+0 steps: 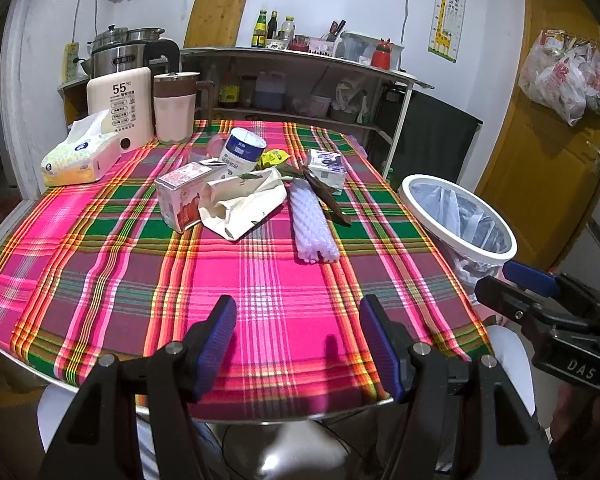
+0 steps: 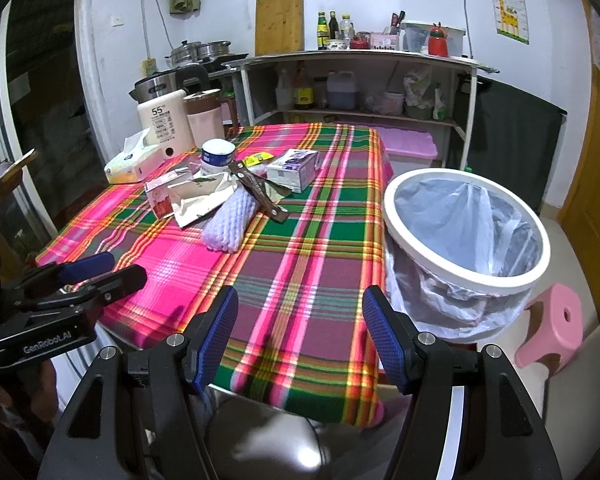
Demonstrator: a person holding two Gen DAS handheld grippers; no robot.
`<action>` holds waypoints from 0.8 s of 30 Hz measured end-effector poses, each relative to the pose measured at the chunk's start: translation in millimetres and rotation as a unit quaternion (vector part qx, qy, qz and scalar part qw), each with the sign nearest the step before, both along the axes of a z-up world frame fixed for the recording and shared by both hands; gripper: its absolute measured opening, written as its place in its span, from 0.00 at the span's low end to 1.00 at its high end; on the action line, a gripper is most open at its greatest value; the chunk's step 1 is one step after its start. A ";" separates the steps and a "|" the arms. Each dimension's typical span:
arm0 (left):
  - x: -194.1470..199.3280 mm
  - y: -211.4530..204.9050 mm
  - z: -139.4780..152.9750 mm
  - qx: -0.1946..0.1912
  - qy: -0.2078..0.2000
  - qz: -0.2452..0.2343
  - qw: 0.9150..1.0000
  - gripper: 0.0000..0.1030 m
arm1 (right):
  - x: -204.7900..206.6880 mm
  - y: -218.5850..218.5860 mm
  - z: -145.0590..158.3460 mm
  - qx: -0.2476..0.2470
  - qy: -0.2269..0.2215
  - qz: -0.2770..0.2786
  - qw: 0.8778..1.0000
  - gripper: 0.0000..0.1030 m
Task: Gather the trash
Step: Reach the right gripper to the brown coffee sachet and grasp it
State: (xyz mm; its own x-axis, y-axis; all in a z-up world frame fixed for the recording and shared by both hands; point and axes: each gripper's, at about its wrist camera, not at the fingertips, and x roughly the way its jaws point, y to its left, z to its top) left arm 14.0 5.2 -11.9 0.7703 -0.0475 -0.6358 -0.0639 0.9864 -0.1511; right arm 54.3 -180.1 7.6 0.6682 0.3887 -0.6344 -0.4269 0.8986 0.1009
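Trash lies mid-table on the plaid cloth (image 1: pixel 260 280): a white foam net sleeve (image 1: pixel 314 226) (image 2: pixel 230 220), a crumpled paper bag (image 1: pixel 244 204) (image 2: pixel 198 198), a red-and-white carton (image 1: pixel 178 196) (image 2: pixel 160 198), a blue-and-white cup (image 1: pixel 242 152) (image 2: pixel 216 156), a purple-and-white carton (image 1: pixel 326 168) (image 2: pixel 294 168), a brown wrapper (image 1: pixel 326 198) (image 2: pixel 260 192) and a yellow wrapper (image 1: pixel 274 158). A white bin with a plastic liner (image 1: pixel 460 216) (image 2: pixel 466 232) stands right of the table. My left gripper (image 1: pixel 298 344) and right gripper (image 2: pixel 300 340) are open and empty over the near table edge.
A tissue pack (image 1: pixel 80 156), a cream kettle (image 1: pixel 120 108) and a pink jug (image 1: pixel 176 106) stand at the table's far left. A shelf unit (image 1: pixel 300 92) is behind. A pink stool (image 2: pixel 552 328) sits right of the bin. A wooden door (image 1: pixel 552 128) with hanging bags is at right.
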 end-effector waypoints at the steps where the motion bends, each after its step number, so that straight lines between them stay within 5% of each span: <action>1: 1.8 2.0 -0.7 -0.003 0.001 0.000 1.000 0.64 | 2.2 1.5 -0.9 0.000 0.002 0.005 1.000 0.63; 24: 69.4 66.6 -3.0 0.023 -0.001 0.029 0.999 0.64 | 108.3 64.9 -15.9 -0.033 0.038 0.072 0.996 0.63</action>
State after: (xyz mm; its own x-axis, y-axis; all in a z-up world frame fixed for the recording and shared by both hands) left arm 83.4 71.7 -14.9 0.7717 0.0258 -0.6354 -0.1203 0.9871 -0.1059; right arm 162.6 -115.3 -8.3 0.5571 0.4334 -0.7083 -0.5453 0.8343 0.0816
